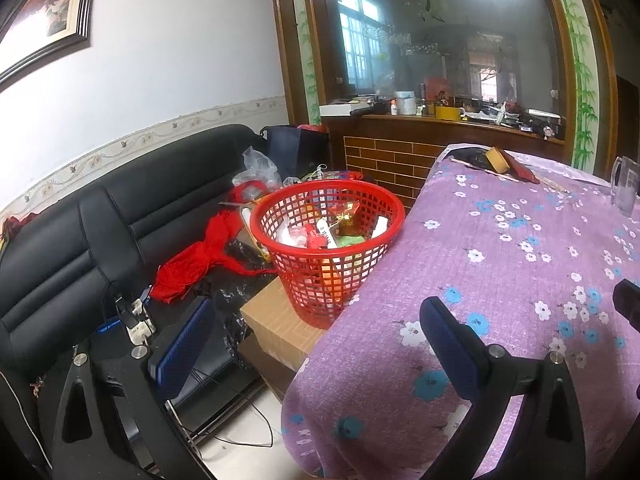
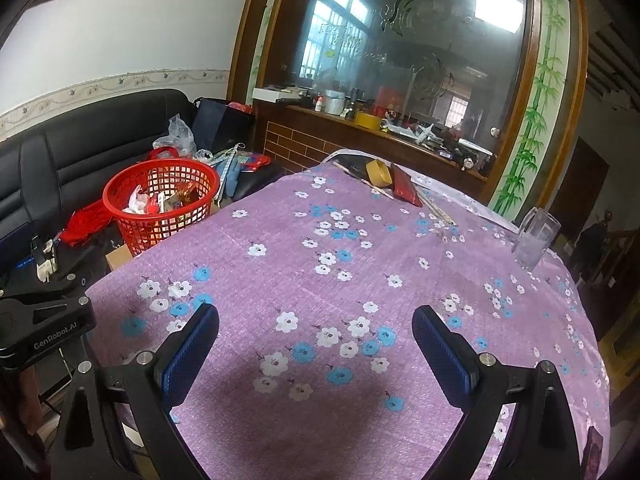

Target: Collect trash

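Note:
A red mesh basket (image 1: 326,240) holding wrappers and other trash stands on a cardboard box beside the table's left edge; it also shows in the right wrist view (image 2: 160,200). My left gripper (image 1: 316,320) is open and empty, low in front of the basket at the table's edge. My right gripper (image 2: 316,328) is open and empty above the purple flowered tablecloth (image 2: 320,260). At the table's far end lie a yellow tape roll (image 2: 379,172), a red packet (image 2: 406,190) and thin sticks (image 2: 434,208).
A glass mug (image 2: 536,238) stands at the table's right side. A black sofa (image 1: 80,232) at left carries red cloth (image 1: 192,260), bags and clutter. A wooden counter with a mirror (image 1: 440,40) lies behind. The left gripper's body (image 2: 44,320) shows at left.

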`<state>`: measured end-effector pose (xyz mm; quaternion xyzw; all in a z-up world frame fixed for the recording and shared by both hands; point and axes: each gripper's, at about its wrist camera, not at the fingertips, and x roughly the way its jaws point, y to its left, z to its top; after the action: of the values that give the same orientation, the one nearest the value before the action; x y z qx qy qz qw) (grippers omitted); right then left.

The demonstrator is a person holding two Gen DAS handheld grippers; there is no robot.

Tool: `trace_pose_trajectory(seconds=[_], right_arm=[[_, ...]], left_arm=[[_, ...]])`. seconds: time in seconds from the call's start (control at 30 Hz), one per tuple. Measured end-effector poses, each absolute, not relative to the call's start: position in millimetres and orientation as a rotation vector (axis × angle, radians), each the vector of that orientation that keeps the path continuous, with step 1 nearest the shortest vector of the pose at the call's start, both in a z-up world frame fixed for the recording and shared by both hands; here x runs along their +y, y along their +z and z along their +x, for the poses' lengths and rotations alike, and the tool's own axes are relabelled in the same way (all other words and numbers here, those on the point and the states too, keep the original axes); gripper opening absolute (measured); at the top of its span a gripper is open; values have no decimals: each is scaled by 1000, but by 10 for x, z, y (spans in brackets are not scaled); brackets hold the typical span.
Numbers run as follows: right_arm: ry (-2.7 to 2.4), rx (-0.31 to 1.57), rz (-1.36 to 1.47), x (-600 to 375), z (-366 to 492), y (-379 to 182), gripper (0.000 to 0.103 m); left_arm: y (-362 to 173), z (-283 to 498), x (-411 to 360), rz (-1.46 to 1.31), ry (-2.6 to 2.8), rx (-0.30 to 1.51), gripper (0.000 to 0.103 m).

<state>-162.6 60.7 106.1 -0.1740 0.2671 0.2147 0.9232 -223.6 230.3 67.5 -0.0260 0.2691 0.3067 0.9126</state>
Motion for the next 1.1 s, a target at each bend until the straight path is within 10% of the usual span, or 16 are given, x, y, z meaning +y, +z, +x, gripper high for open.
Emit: trace_pose_trajectory(seconds=[1.1], right_arm=[[434, 561, -353, 612, -1633, 1018, 99]], left_arm=[[679, -2244, 2299, -54, 633, 551, 102]])
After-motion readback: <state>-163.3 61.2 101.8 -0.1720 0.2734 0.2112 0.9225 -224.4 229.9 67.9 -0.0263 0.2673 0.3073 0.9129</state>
